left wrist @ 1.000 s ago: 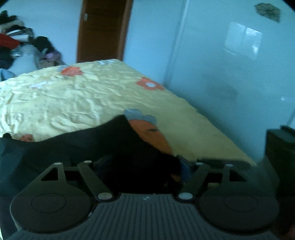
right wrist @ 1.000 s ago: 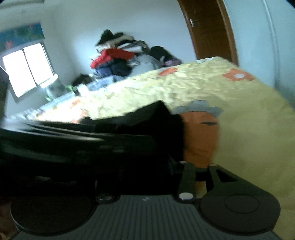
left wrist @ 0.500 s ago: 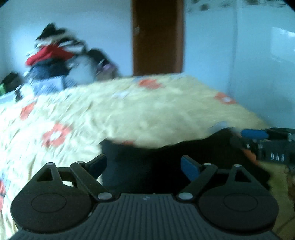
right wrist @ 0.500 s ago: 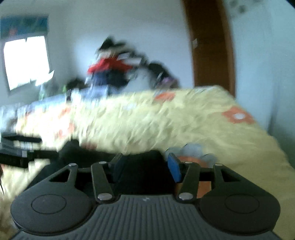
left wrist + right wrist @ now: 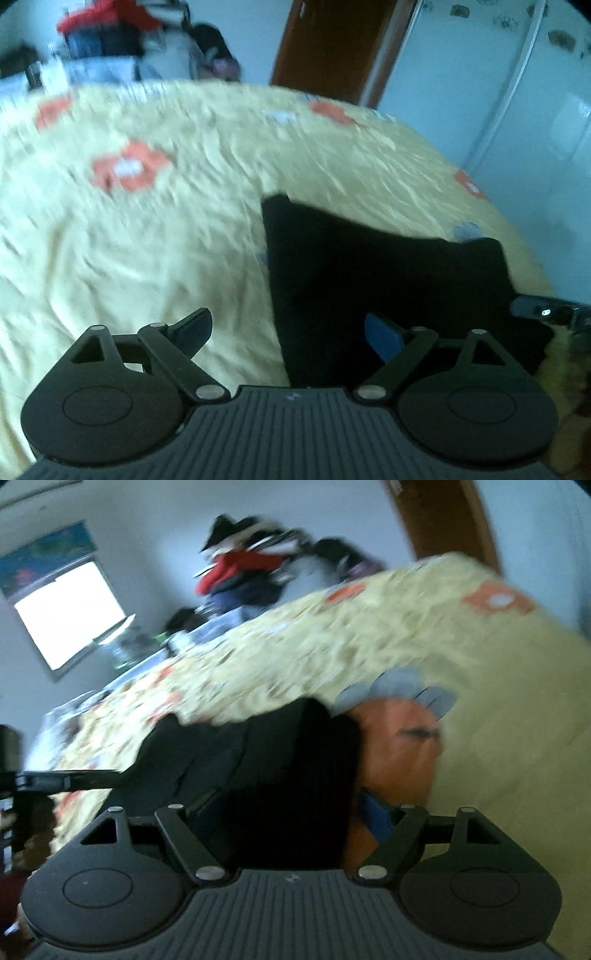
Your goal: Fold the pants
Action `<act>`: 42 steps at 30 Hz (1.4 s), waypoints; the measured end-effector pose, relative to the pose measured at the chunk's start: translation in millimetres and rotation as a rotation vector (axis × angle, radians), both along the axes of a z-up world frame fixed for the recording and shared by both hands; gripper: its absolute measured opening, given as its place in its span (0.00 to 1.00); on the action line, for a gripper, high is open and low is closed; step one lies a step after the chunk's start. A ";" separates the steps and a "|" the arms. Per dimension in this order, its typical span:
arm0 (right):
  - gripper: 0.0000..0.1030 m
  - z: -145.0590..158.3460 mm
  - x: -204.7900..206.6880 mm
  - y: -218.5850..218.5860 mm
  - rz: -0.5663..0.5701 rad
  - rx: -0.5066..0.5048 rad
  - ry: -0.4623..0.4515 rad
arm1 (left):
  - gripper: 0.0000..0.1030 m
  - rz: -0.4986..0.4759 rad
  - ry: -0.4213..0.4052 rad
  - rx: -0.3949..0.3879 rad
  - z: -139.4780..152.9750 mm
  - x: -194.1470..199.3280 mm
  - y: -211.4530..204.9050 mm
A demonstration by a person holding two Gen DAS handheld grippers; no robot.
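Black pants (image 5: 388,273) lie folded on a yellow bedspread with orange flowers (image 5: 147,229). My left gripper (image 5: 291,328) is open; its left finger is over bare bedspread and its blue-padded right finger is over the pants' left edge. In the right wrist view the pants (image 5: 266,760) lie flat beside an orange carrot print (image 5: 402,753). My right gripper (image 5: 288,812) is open over the pants' right edge. The right gripper's tip (image 5: 543,312) shows at the left view's right edge.
A pile of clothes (image 5: 258,568) sits at the far end of the bed. A brown door (image 5: 332,48) and white wall stand behind. A bright window (image 5: 70,616) is at the left. The bed's right edge drops near the wall.
Both grippers let go of the pants and opened. The pants now lie flat on the bed, and both grippers have pulled back and tilted.
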State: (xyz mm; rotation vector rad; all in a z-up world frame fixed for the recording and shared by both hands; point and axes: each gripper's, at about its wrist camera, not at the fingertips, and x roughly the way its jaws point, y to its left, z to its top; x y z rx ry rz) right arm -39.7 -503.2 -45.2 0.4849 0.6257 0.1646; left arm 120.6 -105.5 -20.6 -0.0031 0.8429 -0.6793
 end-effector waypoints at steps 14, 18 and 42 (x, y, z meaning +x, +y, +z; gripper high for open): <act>0.31 -6.5 -1.8 4.9 0.020 0.154 -0.019 | 0.43 -0.084 -0.095 0.011 -15.4 -29.6 -31.7; 0.24 3.6 -9.6 15.0 -0.024 0.164 -0.055 | 0.18 -0.038 -0.079 -0.068 -3.9 -25.2 -12.8; 0.30 38.0 104.8 130.8 -0.120 -0.338 -0.084 | 0.28 0.294 -0.196 0.195 8.0 53.7 73.7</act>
